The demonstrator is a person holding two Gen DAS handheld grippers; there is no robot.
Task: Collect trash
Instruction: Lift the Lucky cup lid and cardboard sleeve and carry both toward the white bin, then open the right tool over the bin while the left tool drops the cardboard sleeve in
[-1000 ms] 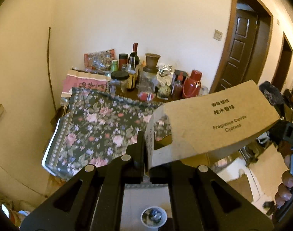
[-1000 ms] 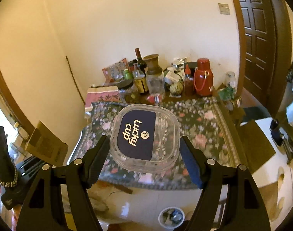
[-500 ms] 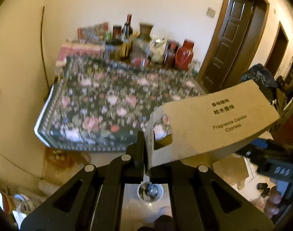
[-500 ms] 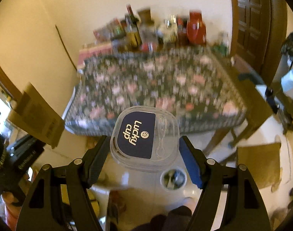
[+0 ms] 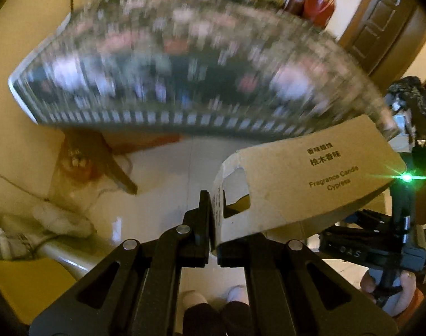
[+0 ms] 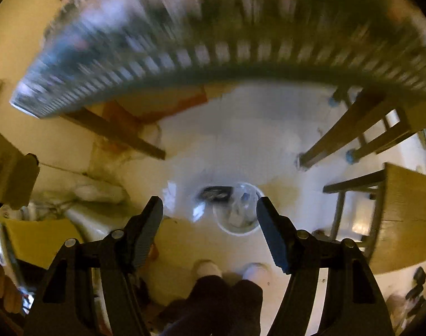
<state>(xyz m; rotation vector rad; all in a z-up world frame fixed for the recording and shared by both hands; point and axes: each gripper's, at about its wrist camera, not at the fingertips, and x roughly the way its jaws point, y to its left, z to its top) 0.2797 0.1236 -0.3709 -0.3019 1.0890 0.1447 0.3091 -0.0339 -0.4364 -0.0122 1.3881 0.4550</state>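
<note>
1. Left tongs (image 5: 213, 225) clamped on the box (image 5: 305, 184): tan card, cutout at the near end, printed "Fragrance Candle Cypress", sticking out toward 2 o'clock.
2. Right tongs (image 6: 210, 221) spread, nothing held; 0.5 s ago they held the Lucky Cup lid.
3. Lid (image 6: 215, 193) now blurred at the bin (image 6: 236, 228) rim, on the floor at 12 o'clock.
4. Worktop (image 6: 213, 42) motion-blurred up top.

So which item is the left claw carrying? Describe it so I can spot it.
Look below the blurred floral tablecloth, over the pale floor. Pinched in the left claw is a flat brown cardboard candle box, the only item printed "Fragrance Candle Cypress".
</note>
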